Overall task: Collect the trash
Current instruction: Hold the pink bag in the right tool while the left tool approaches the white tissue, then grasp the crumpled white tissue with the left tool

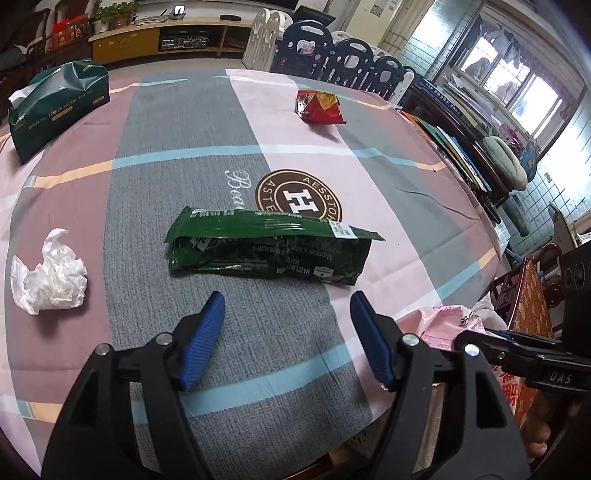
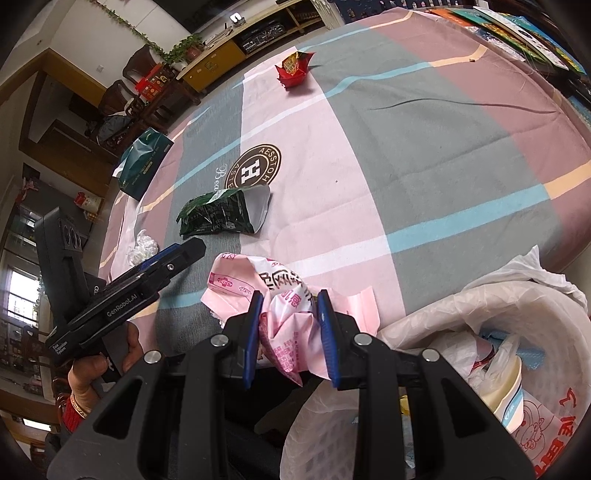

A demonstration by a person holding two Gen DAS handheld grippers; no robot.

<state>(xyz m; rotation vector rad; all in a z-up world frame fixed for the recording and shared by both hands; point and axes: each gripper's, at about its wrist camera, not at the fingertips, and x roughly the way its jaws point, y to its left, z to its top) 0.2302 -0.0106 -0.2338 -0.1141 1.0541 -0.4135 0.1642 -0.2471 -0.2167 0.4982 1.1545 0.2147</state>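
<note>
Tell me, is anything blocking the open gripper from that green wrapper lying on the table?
Nothing visible. The left gripper is open, and only bare tablecloth lies between it and the green wrapper. The crumpled tissue sits well off to one side.

We read this as a home living or dining room: a table under a plaid cloth (image 1: 295,155) with a round crest, a low TV-style cabinet (image 1: 155,37) with electronics on its shelves and potted plants (image 1: 114,13) on top, and dark wooden chairs (image 2: 129,96). We also note folded play-fence panels (image 1: 332,55), stacked children's books (image 1: 454,125), a tiled wall by the window (image 1: 517,77), and a bag-lined waste basket (image 2: 480,332).
</note>
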